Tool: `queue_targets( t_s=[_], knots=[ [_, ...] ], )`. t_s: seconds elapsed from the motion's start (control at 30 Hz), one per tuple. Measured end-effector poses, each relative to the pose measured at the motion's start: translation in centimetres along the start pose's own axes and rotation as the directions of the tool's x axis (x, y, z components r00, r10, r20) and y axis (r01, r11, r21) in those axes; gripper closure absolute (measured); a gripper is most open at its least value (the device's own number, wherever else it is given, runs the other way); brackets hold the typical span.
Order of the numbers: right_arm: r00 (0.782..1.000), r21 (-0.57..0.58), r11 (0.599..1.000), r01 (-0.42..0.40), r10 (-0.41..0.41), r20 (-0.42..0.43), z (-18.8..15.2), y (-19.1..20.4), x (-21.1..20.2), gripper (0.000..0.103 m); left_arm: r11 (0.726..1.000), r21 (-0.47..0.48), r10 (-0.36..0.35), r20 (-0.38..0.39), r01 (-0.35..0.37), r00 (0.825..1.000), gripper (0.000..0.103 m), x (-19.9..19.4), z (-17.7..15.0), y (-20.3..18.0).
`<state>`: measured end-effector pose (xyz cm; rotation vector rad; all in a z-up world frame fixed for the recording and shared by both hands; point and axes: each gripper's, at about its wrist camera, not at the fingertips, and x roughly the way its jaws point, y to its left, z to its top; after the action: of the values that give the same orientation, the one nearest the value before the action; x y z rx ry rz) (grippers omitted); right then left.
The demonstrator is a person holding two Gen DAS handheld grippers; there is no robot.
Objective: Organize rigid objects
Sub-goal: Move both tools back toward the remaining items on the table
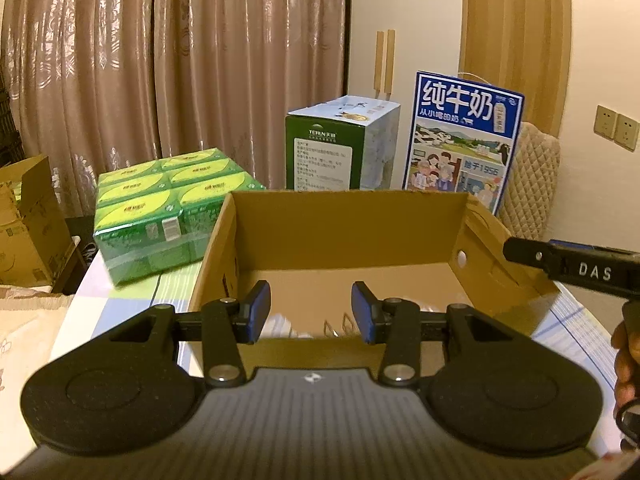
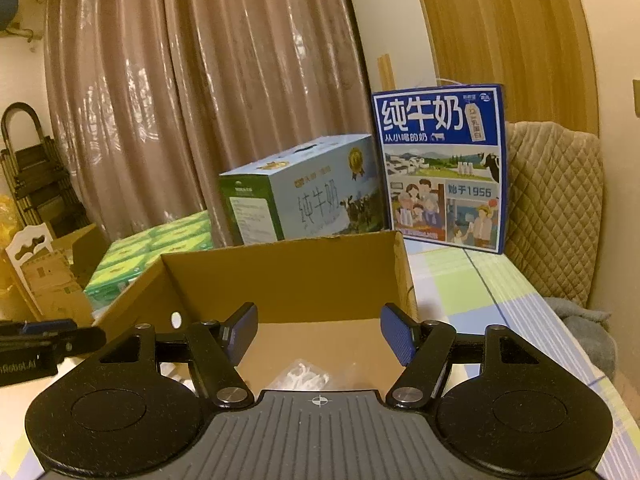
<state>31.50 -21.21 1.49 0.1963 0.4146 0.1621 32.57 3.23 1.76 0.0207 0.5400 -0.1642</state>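
- The room has a long brown curtain (image 1: 172,80) at the back and a table (image 2: 500,300) under a checked cloth in pale green, blue and white.
- An open cardboard box (image 1: 348,232) sits at the table's centre, straight ahead of both grippers at 12 o'clock.
- Behind it stand a blue milk carton case (image 2: 440,168) at 1 o'clock and a green-and-white milk case (image 2: 300,196) at 11 o'clock; a shrink-wrapped green pack (image 1: 160,208) lies at 10 o'clock.
- The left gripper (image 1: 311,312) hangs over the box's near wall, its jaws parted a little with nothing between them.
- The right gripper (image 2: 318,334) is spread wider, also empty.
- A small clear bag of white bits (image 2: 304,376) lies on the box floor, near the front wall.
- To pick well, I judge one gripper should dip over the near wall, straddle the bag squarely, and close gently so the thin plastic does not slip.
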Motion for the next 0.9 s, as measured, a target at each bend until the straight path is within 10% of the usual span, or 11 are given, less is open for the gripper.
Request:
queue_targets(
  t_s=[0.9],
  knots=[
    [0.973, -0.067, 0.995, -0.072, 0.055, -0.226, -10.0, -1.0, -9.8, 0.038, 0.998, 0.045, 0.044, -0.141, -0.038, 0.989, 0.064, -10.3, -14.4, 0.4]
  ],
)
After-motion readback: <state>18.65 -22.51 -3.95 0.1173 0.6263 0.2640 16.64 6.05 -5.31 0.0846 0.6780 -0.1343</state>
